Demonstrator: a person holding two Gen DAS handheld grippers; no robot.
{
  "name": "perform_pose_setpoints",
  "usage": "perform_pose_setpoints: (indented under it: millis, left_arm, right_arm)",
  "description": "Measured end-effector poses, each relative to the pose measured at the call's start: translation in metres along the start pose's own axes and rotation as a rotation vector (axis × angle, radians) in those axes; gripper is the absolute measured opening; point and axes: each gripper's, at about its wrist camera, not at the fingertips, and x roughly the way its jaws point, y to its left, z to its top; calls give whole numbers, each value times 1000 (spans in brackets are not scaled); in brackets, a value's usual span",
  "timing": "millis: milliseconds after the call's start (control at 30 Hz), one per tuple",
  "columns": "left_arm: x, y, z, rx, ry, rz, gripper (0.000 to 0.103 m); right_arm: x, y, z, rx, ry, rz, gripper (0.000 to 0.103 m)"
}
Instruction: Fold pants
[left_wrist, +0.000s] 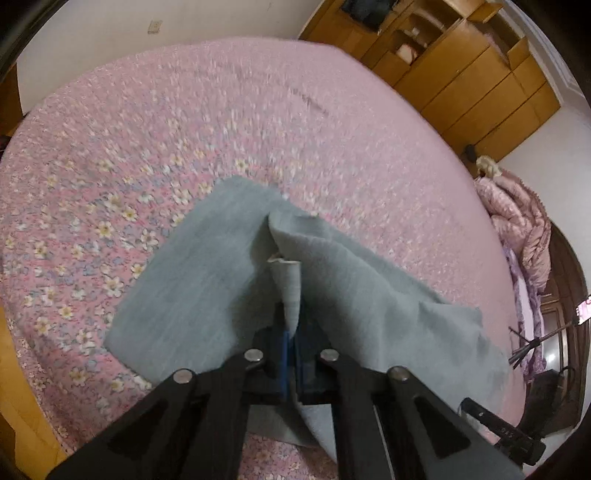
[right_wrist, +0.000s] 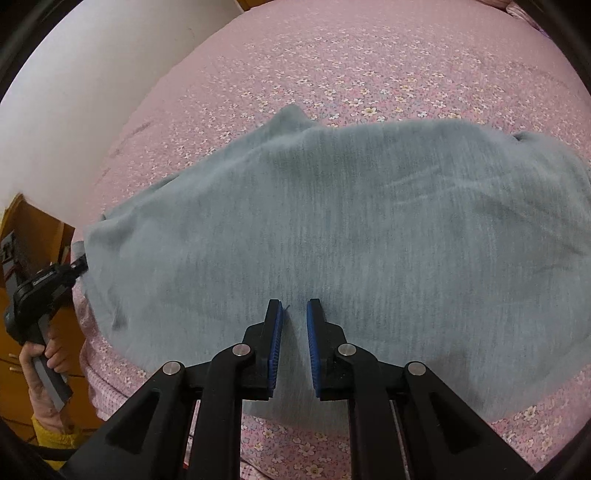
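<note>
On a pink floral bedspread (right_wrist: 332, 55), grey-blue pants (right_wrist: 351, 221) lie partly spread, one section flat on the bed and another lifted into a ridge of cloth. The left gripper (left_wrist: 291, 325) is pinched tight on an edge of that fabric, a fold of it standing up between its blue pads, with loose cloth draping away to the gripper's right. The right gripper (right_wrist: 294, 317) hovers over the pants near the bed's front edge, its jaws set narrow with a clear gap and no fabric between them; in its view the garment's long axis runs left to right across the bed. Which end is the waistband cannot be told. A wooden wardrobe (left_wrist: 461, 74) stands beyond the bed's far corner. The likely trouble: with only one thin pinch held, the soft cloth may slide out as it is carried over, or the free side may sag and bunch, leaving a crooked fold. A hand (right_wrist: 44, 358) holding the left gripper's handle shows at the bed's left side.
</note>
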Motion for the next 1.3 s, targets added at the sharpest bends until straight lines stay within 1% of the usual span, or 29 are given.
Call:
perform_pose_setpoints:
  millis: [67,100,133,167,200,267,300,367,467,533,600,700,767,800,833,867,900,933,1033,1067,1167,1300]
  left_arm:
    - [-19,3,-5,11,-60,34,2]
    - [-27,5,-7,20,-89,70,2]
    - [-36,9,-11,29,-115,126,2]
    - [-38,12,-14,32,-120,145,3]
    - [-38,18,-17,34,-108,160,3]
    - [-26,29,-25,33,-49,200,3]
    - [-19,35,-30,21,-22,204,3]
    - [-19,38,-34,11,-36,197,5]
    - [-21,33,-32,47,-29,232,8]
    - [-25,32,-32,61,-31,240,10]
    - [-28,30,-33,54,-37,232,12]
    - [-36,33,-32,30,-39,217,13]
    - [-47,34,-28,36,-52,216,13]
    - [-51,32,-27,47,-63,218,17]
    - [-53,31,-26,56,-68,220,19]
    - [-54,28,-24,67,-70,223,24]
    - [-57,27,-23,74,-72,224,27]
    - [-60,24,-22,80,-73,222,27]
    - [-65,16,-16,110,-84,215,28]
    - [-66,14,-15,118,-88,213,30]
    - [-71,10,-10,142,-100,208,38]
    - [-71,3,4,178,-114,213,42]
  right_arm:
    - [0,-1,-1,4,-3,3,15]
    - [1,0,-2,2,-6,2,15]
    - [-1,-1,-3,-3,-10,0,15]
    - [0,-1,-4,-8,-14,-3,15]
    - [1,1,-4,-11,-15,-5,15]
    - [2,1,-6,-11,-19,-2,15]
    - [1,0,-6,-10,-20,2,15]
    - [1,-3,-8,0,-23,19,15]
    - [0,-10,-9,15,-29,40,15]
    - [0,-12,-10,14,-34,42,15]
    - [-1,-13,-11,7,-40,38,15]
    - [-3,-14,-14,-3,-53,37,15]
    - [-3,-14,-16,-8,-64,33,15]
    - [-4,-13,-17,-7,-66,32,16]
    - [-4,-13,-17,-7,-67,35,21]
    - [-4,-12,-18,-8,-69,43,24]
    - [-5,-11,-18,-11,-72,57,30]
    - [-6,-9,-19,-17,-73,61,35]
    - [-6,2,-18,-47,-73,26,37]
    - [-8,5,-18,-60,-73,13,37]
    - [-13,14,-14,-98,-88,13,37]
    - [-18,24,-4,-140,-106,6,37]
